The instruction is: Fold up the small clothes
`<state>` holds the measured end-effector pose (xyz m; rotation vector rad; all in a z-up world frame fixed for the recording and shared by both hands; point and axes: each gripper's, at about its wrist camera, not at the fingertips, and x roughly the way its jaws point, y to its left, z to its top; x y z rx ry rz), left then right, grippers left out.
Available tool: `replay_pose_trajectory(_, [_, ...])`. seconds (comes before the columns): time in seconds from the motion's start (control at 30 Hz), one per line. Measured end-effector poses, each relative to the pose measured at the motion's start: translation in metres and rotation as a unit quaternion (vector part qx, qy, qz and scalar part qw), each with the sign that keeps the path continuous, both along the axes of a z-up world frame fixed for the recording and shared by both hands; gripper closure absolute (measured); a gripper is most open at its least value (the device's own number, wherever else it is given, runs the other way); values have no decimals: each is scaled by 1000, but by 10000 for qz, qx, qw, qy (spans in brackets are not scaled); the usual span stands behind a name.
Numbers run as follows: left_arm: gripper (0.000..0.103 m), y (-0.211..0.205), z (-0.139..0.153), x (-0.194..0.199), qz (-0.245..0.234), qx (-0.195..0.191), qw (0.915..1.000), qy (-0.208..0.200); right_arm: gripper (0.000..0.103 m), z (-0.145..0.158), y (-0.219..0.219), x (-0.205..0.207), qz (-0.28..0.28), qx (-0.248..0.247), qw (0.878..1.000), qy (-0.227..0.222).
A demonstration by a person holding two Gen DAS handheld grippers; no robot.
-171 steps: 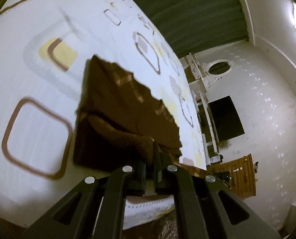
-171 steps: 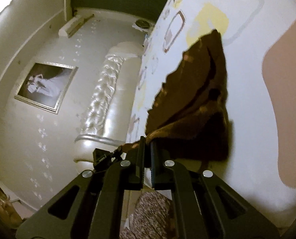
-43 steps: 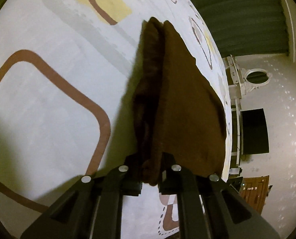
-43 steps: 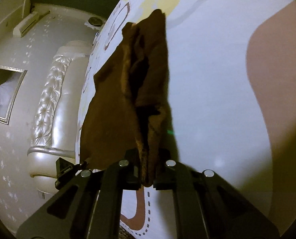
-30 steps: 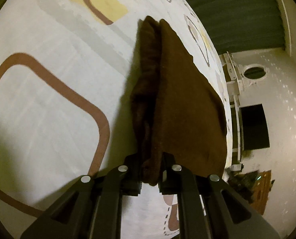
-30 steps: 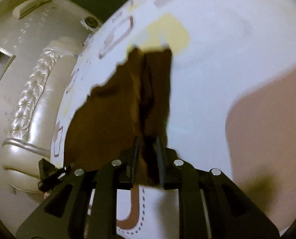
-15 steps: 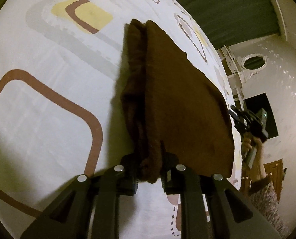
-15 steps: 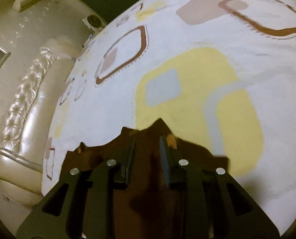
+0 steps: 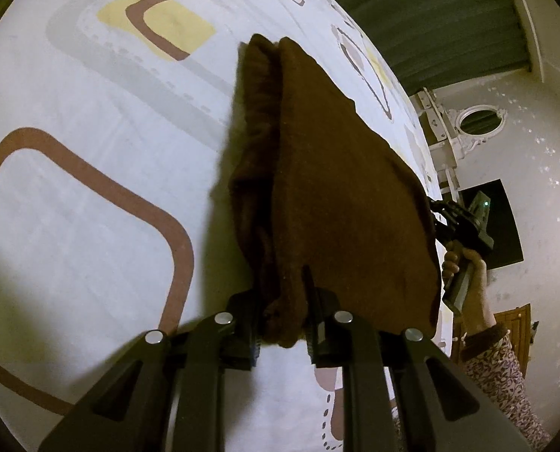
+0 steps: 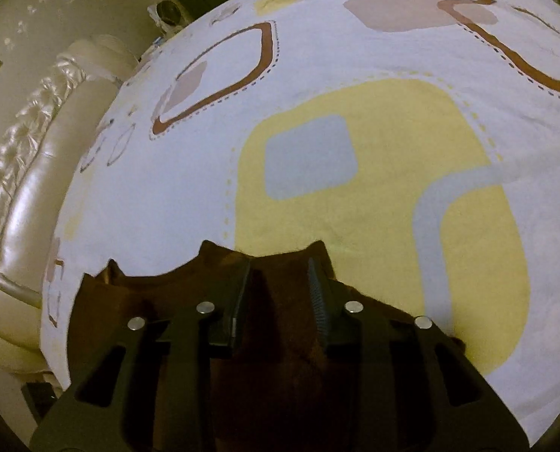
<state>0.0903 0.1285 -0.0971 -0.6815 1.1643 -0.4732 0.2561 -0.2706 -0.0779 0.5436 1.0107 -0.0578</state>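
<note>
1. left hand-held gripper (image 9: 282, 312): jaws closed on the near corner of a brown fleecy garment (image 9: 340, 196), pinching several layers.
2. right hand-held gripper (image 10: 280, 293): jaws apart, gripping nothing, hovering over the garment's far edge.
3. the garment lies folded on a bed sheet (image 9: 72, 173) printed with rounded squares.
4. it looks soft, light and floppy, likely to sag or unfold; taking hold at corners, through all layers, seems best.
</note>
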Motion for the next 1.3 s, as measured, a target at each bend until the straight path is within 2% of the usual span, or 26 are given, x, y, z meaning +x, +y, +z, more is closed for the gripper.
replay_pose_trajectory(0.03, [84, 1, 0, -2, 3, -7, 10000, 3, 92, 0, 2, 1, 35, -156, 9998, 81])
replay_pose_trajectory(0.1, [84, 1, 0, -2, 16, -34, 10000, 20, 99, 1, 2, 1, 22, -217, 9997, 96])
replay_pose_trajectory(0.43, [84, 5, -5, -1, 64, -162, 9998, 70, 100, 19, -35, -14, -709, -16, 9968, -360])
replay_pose_trajectory(0.9, [84, 8, -4, -2, 42, -118, 9999, 31, 100, -6, -45, -13, -918, 69, 9957, -113])
replay_pose_trajectory(1.1, [84, 8, -3, -3, 66, -178, 9998, 39, 97, 5, -47, -19, -975, 230, 9949, -121])
replay_pose_trajectory(1.2, [84, 9, -4, -3, 56, -196, 9998, 27, 87, 23, -37, -20, -997, 175, 9947, -200])
replay_pose_trajectory(1.3, [80, 10, -4, -3, 61, -280, 9996, 5, 79, 46, -6, -12, -701, -29, 9973, -232])
